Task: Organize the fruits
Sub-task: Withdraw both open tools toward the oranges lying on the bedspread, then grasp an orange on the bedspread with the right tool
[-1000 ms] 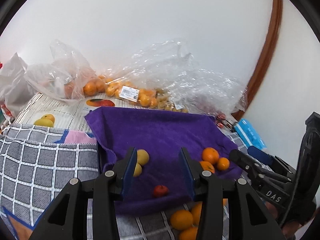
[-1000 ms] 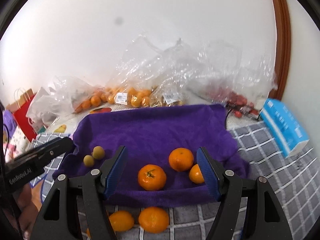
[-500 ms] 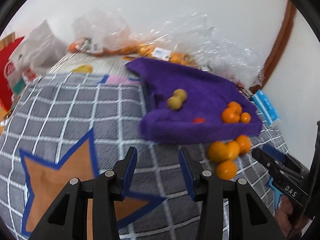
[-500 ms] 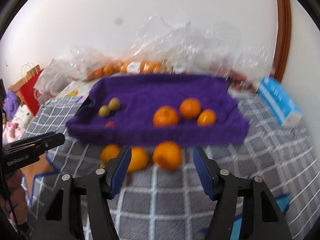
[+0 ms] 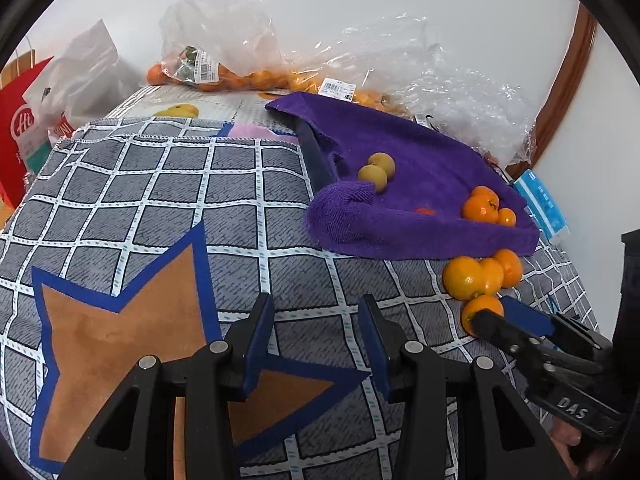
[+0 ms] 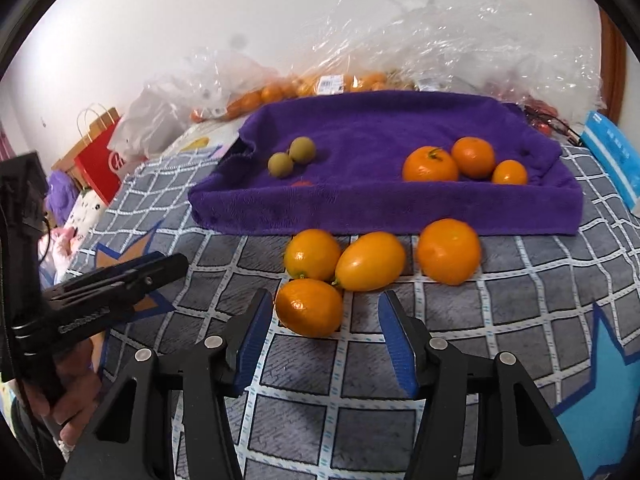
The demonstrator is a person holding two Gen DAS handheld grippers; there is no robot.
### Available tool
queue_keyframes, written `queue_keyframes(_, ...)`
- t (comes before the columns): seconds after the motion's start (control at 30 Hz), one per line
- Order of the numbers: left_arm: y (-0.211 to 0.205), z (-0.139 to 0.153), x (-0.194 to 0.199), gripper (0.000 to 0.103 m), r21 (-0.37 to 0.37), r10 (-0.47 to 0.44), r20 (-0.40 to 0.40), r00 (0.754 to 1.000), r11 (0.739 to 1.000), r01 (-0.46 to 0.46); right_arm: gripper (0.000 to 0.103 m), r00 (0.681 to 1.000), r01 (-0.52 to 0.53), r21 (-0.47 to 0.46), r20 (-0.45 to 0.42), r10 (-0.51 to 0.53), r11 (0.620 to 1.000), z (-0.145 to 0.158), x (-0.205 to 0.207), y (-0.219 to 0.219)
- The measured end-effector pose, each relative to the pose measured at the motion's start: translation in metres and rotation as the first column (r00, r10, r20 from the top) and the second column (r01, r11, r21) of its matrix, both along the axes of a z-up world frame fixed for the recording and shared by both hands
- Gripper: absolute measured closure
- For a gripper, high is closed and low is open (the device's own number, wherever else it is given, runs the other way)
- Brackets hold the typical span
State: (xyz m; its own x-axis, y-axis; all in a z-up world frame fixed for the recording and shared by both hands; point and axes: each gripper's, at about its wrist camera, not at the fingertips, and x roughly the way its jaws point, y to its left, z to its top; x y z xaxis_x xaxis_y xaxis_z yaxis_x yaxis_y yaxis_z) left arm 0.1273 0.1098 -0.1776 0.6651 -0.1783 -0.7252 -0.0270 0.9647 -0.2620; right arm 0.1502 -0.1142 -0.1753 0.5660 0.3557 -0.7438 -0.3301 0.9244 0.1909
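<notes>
While both grippers hang over the checked grey cloth (image 6: 440,360), we see the sorting partly done. Nearest us, the right gripper (image 6: 325,334) has its blue-padded jaws spread wide and holds nothing; the closest orange fruit (image 6: 309,306) lies between the jaw tips, near the left one, though we cannot tell whether it touches. The left gripper (image 5: 316,338) is also spread wide and empty, over bare cloth beside a brown star with a blue border (image 5: 132,320), well apart from any fruit. Just beyond the closest fruit, three more orange fruits lie on the cloth in a row in front of the purple towel (image 6: 384,208): a round one on the left (image 6: 313,255), an oval one in the middle (image 6: 370,261), and a larger one to the right (image 6: 449,251). Farther on, the towel seems to be draped over a shallow tray, and sorted fruit rests on it in groups: two small yellow-green fruits (image 6: 291,157) touching each other at the left, three oranges (image 6: 464,162) clustered at the right, and one small red fruit (image 6: 301,183) near the front edge, mostly hidden. Against the white wall at the back, clear plastic bags (image 6: 304,84) hold more orange fruit. We judge that six pieces are placed and at least four loose ones wait; the closest looks like the next pick.
</notes>
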Motion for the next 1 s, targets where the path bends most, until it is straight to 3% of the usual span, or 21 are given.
queue_keyframes(0.17, 0.006, 0.0, -0.001, 0.063, -0.051, 0.004, 0.007, 1.0, 0.999, -0.004, 0.067, 1.0, -0.001, -0.018, -0.02, 0.001, 1.0, -0.005, 0.002, 0.006)
queue_keyframes(0.4, 0.012, -0.002, -0.002, 0.063, -0.106, 0.021, 0.012, 1.0, 0.994, -0.02, 0.067, 1.0, -0.007, -0.037, -0.01, 0.006, 0.999, -0.006, 0.002, 0.007)
queue_keyframes(0.57, 0.007, 0.0, 0.0, 0.063, -0.067, 0.009, 0.007, 1.0, 0.998, -0.009, 0.068, 0.999, -0.019, -0.022, -0.031, 0.018, 1.0, -0.008, 0.004, 0.005)
queue_keyframes(0.77, 0.01, 0.0, -0.003, 0.063, -0.076, -0.002, 0.006, 1.0, 0.997, 0.003, 0.068, 0.999, -0.023, -0.014, 0.042, 0.024, 1.0, 0.003, -0.011, 0.001)
queue_keyframes(0.93, 0.001, 0.004, -0.011, 0.064, -0.009, -0.007, -0.01, 1.0, 1.0, 0.007, 0.068, 0.999, -0.002, 0.002, 0.047, 0.002, 1.0, 0.007, -0.017, -0.018)
queue_keyframes(1.0, -0.005, 0.008, -0.017, 0.064, -0.017, -0.026, 0.0, 1.0, 1.0, 0.026, 0.068, 0.997, 0.024, -0.015, 0.068, -0.023, 1.0, 0.01, -0.021, -0.032)
